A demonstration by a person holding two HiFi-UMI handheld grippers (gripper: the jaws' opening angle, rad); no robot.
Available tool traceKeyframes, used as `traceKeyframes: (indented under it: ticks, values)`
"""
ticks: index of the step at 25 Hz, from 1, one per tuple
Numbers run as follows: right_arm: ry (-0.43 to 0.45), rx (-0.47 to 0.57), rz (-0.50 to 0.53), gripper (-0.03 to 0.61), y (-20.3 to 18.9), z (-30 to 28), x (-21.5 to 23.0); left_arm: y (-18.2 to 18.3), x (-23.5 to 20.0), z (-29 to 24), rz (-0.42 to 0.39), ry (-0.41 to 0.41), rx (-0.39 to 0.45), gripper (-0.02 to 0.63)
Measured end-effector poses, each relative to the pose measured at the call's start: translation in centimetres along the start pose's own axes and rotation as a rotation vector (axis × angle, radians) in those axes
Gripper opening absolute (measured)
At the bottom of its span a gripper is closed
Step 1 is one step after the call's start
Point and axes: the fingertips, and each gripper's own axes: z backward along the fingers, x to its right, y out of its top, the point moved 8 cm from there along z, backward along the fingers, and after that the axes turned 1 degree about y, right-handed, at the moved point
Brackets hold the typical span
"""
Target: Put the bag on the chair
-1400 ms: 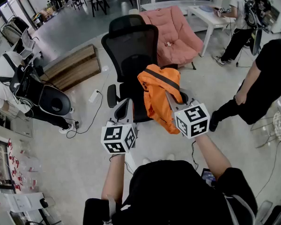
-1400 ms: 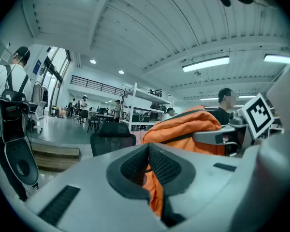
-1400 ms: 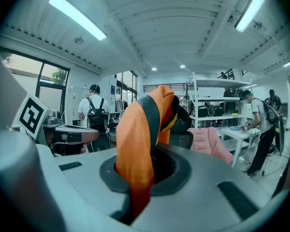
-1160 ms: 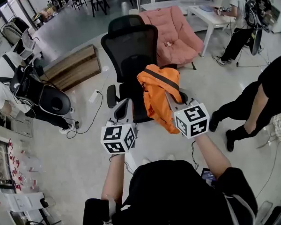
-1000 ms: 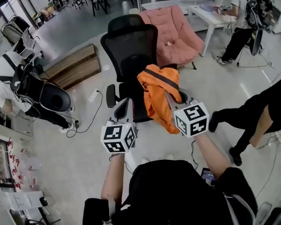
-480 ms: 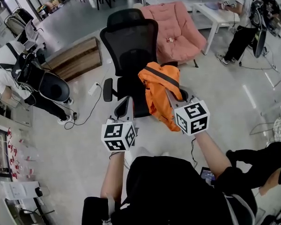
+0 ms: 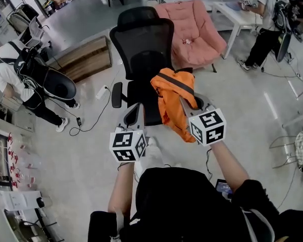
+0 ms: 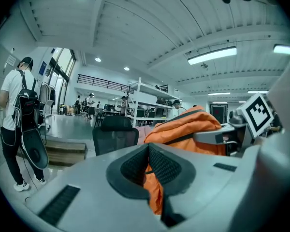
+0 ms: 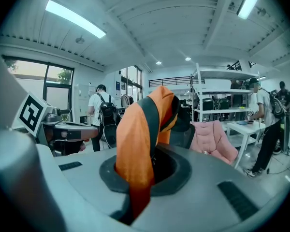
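An orange bag [image 7: 171, 97] with a dark strap hangs from my right gripper [image 7: 184, 101], which is shut on its upper fabric. The bag dangles over the right side of the black mesh office chair [image 7: 144, 44], just above its seat. In the right gripper view the orange fabric [image 9: 140, 129] runs straight into the closed jaws [image 9: 145, 170]. My left gripper [image 7: 133, 113] is beside the chair's left armrest, apart from the bag, its jaws together with nothing in them. The left gripper view shows the bag [image 8: 183, 129] to the right and the chair back [image 8: 113, 135] ahead.
A pink lounge chair [image 7: 194, 32] stands behind the office chair, with a white table [image 7: 232, 14] and a person [image 7: 267, 21] at far right. A low wooden platform [image 7: 83, 59] and a person with a backpack [image 7: 20, 79] are at left. A cable [image 7: 98, 112] lies on the floor.
Both grippers have moved a little forward and down with the bag, toward the chair. The person in black at right has walked out of view. The person at left has shifted.
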Motion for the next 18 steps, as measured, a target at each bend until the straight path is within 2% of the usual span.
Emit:
traceKeyframes:
  ticks: [8,18]
  values:
    - [0.013,-0.017,0.007,0.018,0.7,-5.0,0.9,0.3,-3.6,-4.2,0.013,-0.005,-0.006,0.012]
    - [0.014,-0.063,0.021,0.018,3.1,-15.1,2.4,2.0,-11.4,-11.5,0.040,-0.011,-0.024,0.012]
